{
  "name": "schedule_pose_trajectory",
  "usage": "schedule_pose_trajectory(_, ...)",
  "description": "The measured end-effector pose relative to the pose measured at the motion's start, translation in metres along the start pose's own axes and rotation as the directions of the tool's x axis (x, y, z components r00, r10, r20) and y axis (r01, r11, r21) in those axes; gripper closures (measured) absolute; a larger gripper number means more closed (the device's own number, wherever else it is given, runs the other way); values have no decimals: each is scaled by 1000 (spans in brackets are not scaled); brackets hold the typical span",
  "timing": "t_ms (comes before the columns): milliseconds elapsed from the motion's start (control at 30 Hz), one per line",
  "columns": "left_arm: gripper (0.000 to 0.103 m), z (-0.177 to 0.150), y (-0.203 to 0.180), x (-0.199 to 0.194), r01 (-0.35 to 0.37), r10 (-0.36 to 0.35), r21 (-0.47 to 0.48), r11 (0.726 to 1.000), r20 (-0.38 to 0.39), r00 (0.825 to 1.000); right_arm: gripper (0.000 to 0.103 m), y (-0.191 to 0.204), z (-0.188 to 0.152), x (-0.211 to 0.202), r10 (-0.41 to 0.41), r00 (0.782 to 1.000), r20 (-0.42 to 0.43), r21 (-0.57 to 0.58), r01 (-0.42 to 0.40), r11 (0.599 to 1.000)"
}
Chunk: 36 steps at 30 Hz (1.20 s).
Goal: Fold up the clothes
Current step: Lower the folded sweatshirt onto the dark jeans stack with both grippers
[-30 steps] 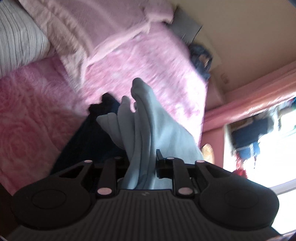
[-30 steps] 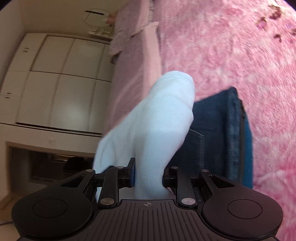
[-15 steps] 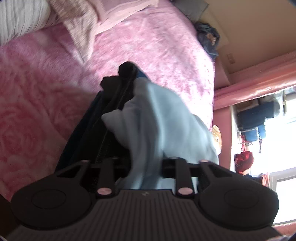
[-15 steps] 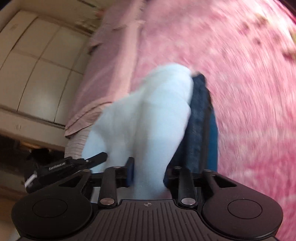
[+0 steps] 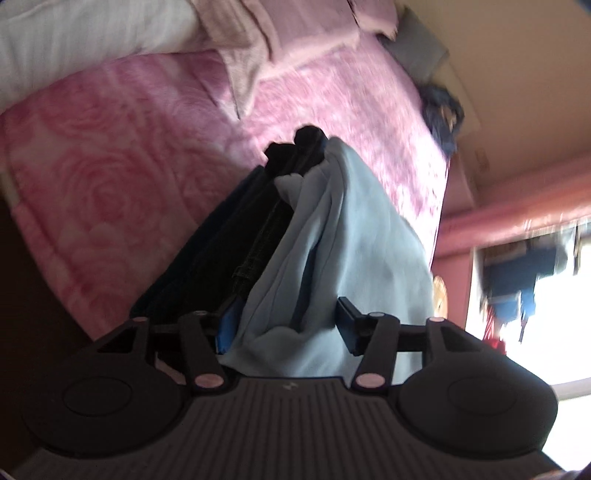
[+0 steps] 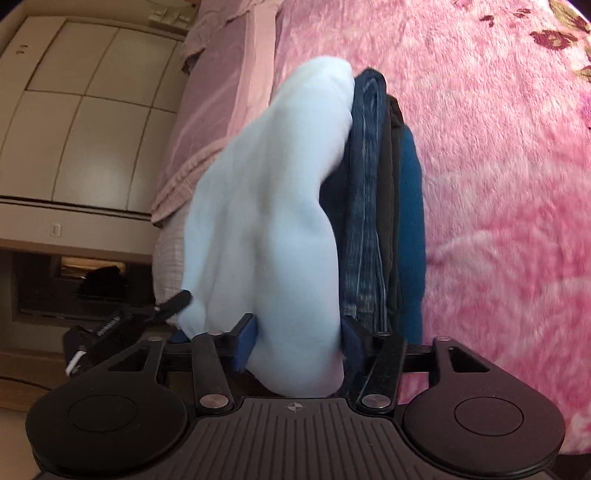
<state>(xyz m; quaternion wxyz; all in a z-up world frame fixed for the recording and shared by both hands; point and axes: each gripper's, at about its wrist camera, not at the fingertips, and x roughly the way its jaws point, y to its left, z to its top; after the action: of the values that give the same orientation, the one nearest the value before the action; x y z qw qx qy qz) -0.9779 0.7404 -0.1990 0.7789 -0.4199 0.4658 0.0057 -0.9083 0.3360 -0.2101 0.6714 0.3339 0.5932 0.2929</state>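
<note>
A pink rose-patterned blanket [image 5: 110, 177] covers the bed and fills the left of the left wrist view and the right of the right wrist view, with a white pillow [image 5: 85, 33] at upper left and cream cupboard doors [image 6: 85, 107] at the upper left of the right view. One folded light blue garment [image 5: 343, 240] lies in the middle of each frame on a stack of dark folded clothes [image 6: 380, 206]; at least three layers show: denim, black and teal. The left gripper [image 5: 284, 326] and the right gripper [image 6: 297, 341] have just been opening; each straddles the blue cloth, which still lies between the spread jaws, with a gap showing at the left gripper's right pad. The cloth hides the inner pad faces. The window side at lower right of the left view is blurred and overexposed.
</note>
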Motion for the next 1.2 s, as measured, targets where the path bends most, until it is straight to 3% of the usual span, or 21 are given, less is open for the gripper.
schedule_pose_trajectory(33,70,-1,-2,-1,-7,7,15,1000,8,1000,66,1,0,2,-16,1000,2,-5,16,1000)
schedule_pose_trajectory(67,72,-1,-5,-2,-20,20,41,999,13,1000,73,2,2,4,-22,1000,6,-8,22,1000)
schedule_pose_trajectory(167,78,3,-12,0,-55,53,110,992,21,998,80,16,0,4,-32,999,33,-46,34,998)
schedule_pose_trajectory(367,79,5,-20,22,-141,141,223,965,17,990,79,25,-4,13,-138,989,47,-68,141,988)
schedule_pose_trajectory(467,78,0,-29,11,-163,156,257,952,48,987,71,30,-3,11,-176,983,45,-94,180,979)
schedule_pose_trajectory(600,75,-8,-43,-12,-227,204,274,934,112,973,70,43,2,3,-256,966,24,-136,257,957)
schedule_pose_trajectory(733,75,-18,-58,-42,-342,295,287,895,195,936,70,68,3,-1,-369,929,30,-244,365,899)
schedule_pose_trajectory(833,81,-29,-71,-54,-301,260,334,893,162,952,70,87,-3,-4,-450,889,84,-351,449,822)
schedule_pose_trajectory(900,85,-37,-82,-51,-296,260,380,876,144,955,70,98,-8,-7,-470,873,131,-405,480,779)
schedule_pose_trajectory(1100,85,-59,-102,-17,-319,295,484,815,127,947,70,127,-28,2,-461,869,177,-542,477,691)
schedule_pose_trajectory(1200,86,-63,-95,11,-345,345,498,796,94,934,70,117,-33,27,-479,865,149,-585,468,663)
